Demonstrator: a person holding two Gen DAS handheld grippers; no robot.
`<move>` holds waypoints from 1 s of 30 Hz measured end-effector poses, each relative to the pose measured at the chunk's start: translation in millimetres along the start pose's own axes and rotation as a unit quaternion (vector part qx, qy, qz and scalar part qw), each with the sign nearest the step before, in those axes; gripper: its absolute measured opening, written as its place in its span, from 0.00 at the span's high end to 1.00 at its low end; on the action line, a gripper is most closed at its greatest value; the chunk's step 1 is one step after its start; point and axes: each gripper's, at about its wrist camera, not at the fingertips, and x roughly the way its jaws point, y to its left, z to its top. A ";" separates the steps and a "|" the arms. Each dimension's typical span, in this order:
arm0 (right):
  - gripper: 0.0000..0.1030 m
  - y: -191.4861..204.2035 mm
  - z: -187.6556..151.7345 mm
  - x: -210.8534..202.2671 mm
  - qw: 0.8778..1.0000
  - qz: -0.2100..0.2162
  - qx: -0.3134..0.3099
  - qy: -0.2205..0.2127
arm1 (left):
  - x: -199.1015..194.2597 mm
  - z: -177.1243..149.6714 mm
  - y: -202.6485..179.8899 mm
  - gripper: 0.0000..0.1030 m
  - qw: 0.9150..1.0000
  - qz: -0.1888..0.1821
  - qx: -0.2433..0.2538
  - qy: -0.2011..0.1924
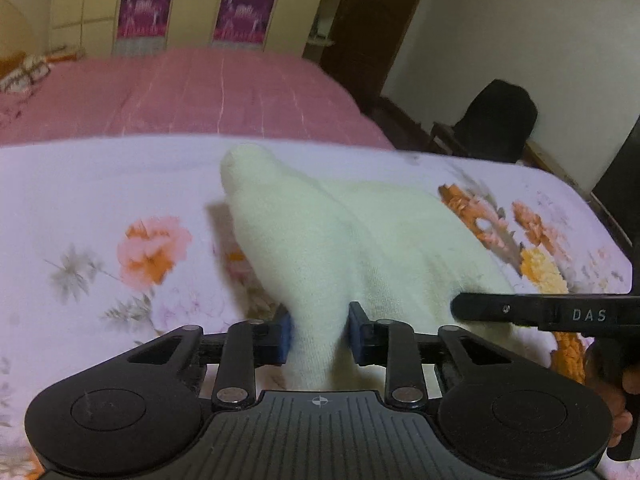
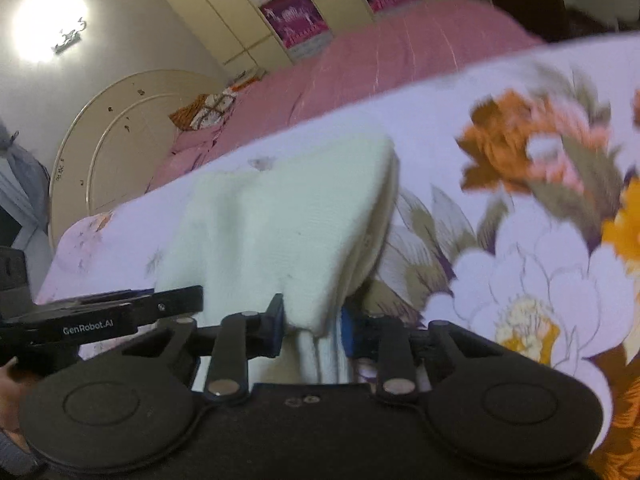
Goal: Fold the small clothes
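Note:
A small cream-white garment [image 1: 340, 236] lies on the floral sheet [image 1: 80, 200], part of it lifted off the sheet. My left gripper [image 1: 319, 330] is shut on its near edge, cloth bunched between the blue pads. In the right wrist view the same cream garment [image 2: 280, 216] rises from the sheet, and my right gripper [image 2: 312, 330] is shut on another part of its near edge, with folded layers hanging between the fingers. Each gripper shows at the side of the other's view: the right one [image 1: 560, 314], the left one [image 2: 100, 316].
The floral sheet covers the near end of a bed with a pink bedspread [image 1: 200, 92]. Wardrobes [image 1: 192, 4] stand behind it. A dark chair [image 1: 496, 120] sits off the bed's right side. Pillows [image 2: 208, 112] and a round headboard [image 2: 120, 128] are at the far end.

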 end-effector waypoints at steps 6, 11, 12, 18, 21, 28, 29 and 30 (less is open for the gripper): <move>0.75 63.5 3.8 -16.7 0.998 0.009 -0.058 -0.027 | -62.1 10.0 22.0 0.73 0.999 0.028 0.020 -0.028; 0.75 127.2 0.0 0.1 0.995 0.045 -0.089 -0.028 | -120.1 2.8 73.0 0.73 0.997 0.071 0.020 -0.032; 0.75 142.3 -2.8 7.3 0.994 0.056 -0.093 -0.025 | -130.8 -0.2 86.1 0.73 0.996 0.082 0.018 -0.030; 0.76 213.6 -28.3 57.1 0.988 0.106 -0.109 0.007 | -175.8 -31.1 157.6 0.72 0.991 0.131 -0.022 -0.007; 0.76 236.8 -42.5 79.3 0.986 0.117 -0.114 0.032 | -177.5 -53.6 187.4 0.72 0.989 0.138 -0.052 0.016; 0.75 218.2 -68.3 117.4 0.990 0.086 -0.071 0.086 | -159.0 -97.2 211.4 0.31 0.982 0.159 -0.101 0.006; 0.74 209.6 -67.9 119.6 0.990 0.094 -0.053 0.087 | -157.4 -98.3 211.5 0.25 0.981 0.170 -0.095 0.005; 0.73 206.3 -67.5 119.9 0.990 0.100 -0.044 0.088 | -157.4 -98.0 211.8 0.25 0.980 0.175 -0.093 0.004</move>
